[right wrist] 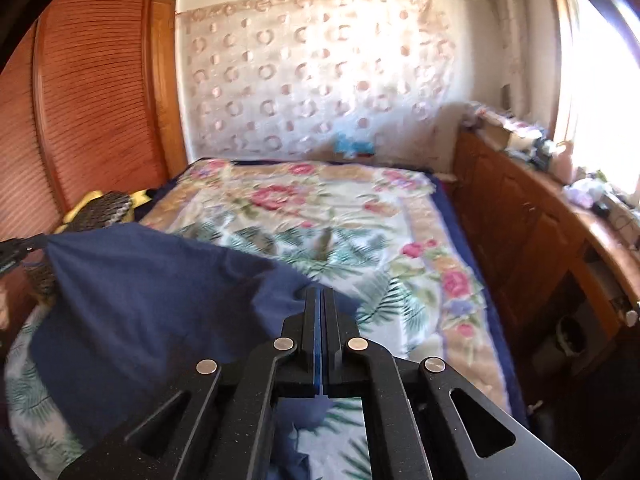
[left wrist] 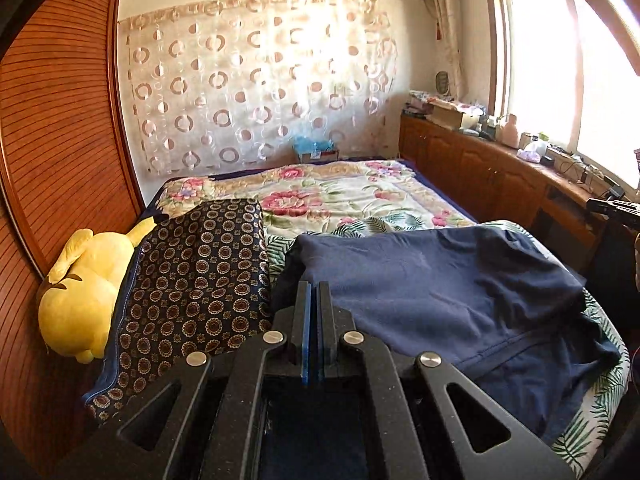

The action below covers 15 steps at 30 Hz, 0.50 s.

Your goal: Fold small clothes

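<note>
A navy garment (left wrist: 420, 280) hangs stretched over the floral bedspread (left wrist: 340, 196) between my two grippers. My left gripper (left wrist: 315, 286) is shut, and the garment's left edge runs into its tips. In the right wrist view my right gripper (right wrist: 321, 292) is shut on the opposite edge of the navy garment (right wrist: 140, 300). From there the cloth rises leftward to a corner held by the left gripper (right wrist: 24, 246) at the frame's edge. Part of the garment sags onto the bed below the right gripper.
A dark patterned cushion (left wrist: 192, 280) and a yellow plush toy (left wrist: 84, 288) lie at the bed's left side, against a louvred wooden wardrobe (left wrist: 52, 140). A cluttered wooden cabinet (left wrist: 480, 168) runs under the window on the right. A patterned curtain covers the far wall.
</note>
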Each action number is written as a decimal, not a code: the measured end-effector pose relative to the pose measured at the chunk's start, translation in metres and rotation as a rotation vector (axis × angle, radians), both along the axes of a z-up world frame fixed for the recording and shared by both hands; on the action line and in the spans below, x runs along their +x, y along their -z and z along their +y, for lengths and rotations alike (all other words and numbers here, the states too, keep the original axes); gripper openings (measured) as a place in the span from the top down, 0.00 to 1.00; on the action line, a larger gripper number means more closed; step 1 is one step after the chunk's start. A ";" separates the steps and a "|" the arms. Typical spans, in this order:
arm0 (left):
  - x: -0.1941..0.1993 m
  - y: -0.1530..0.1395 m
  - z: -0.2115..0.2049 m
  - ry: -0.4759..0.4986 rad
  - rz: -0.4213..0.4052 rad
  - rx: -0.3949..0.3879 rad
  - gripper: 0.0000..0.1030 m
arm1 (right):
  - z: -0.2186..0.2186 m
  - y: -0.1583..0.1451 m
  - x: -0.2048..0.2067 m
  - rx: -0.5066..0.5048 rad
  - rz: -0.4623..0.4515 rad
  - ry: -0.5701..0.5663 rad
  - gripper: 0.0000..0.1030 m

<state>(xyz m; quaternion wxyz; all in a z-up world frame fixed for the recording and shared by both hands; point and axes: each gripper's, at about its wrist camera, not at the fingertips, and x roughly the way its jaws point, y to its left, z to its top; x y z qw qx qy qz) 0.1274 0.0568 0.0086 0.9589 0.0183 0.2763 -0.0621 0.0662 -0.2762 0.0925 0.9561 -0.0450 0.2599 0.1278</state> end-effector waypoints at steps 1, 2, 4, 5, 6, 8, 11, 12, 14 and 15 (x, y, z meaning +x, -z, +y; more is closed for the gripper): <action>-0.003 -0.001 -0.001 0.002 -0.004 0.001 0.97 | 0.001 0.000 -0.005 0.002 -0.002 -0.007 1.00; -0.008 -0.003 -0.003 0.004 -0.010 0.002 0.97 | 0.002 0.002 -0.012 -0.004 -0.007 -0.010 1.00; -0.014 -0.005 -0.005 0.006 -0.013 0.009 0.97 | 0.002 0.007 -0.017 -0.004 0.005 -0.025 1.00; -0.017 -0.005 -0.005 0.008 -0.015 0.014 0.97 | 0.003 0.012 -0.021 -0.001 0.016 -0.031 1.00; -0.021 -0.006 -0.007 0.012 -0.018 0.019 0.97 | 0.003 0.016 -0.023 0.002 0.025 -0.031 1.00; -0.027 -0.006 -0.009 0.014 -0.025 0.023 0.97 | 0.005 0.030 -0.030 0.017 0.053 -0.044 1.00; -0.037 -0.003 -0.013 0.019 -0.027 0.026 0.97 | 0.012 0.062 -0.039 -0.022 0.116 -0.056 0.88; -0.038 -0.001 -0.014 0.017 -0.024 0.029 0.97 | 0.014 0.070 -0.038 -0.039 0.129 -0.053 0.77; -0.038 0.008 -0.015 0.008 -0.010 0.030 0.97 | 0.014 0.096 -0.036 -0.044 0.175 -0.054 0.73; -0.037 0.012 -0.014 0.005 -0.001 0.026 0.97 | 0.014 0.103 -0.034 -0.050 0.195 -0.047 0.72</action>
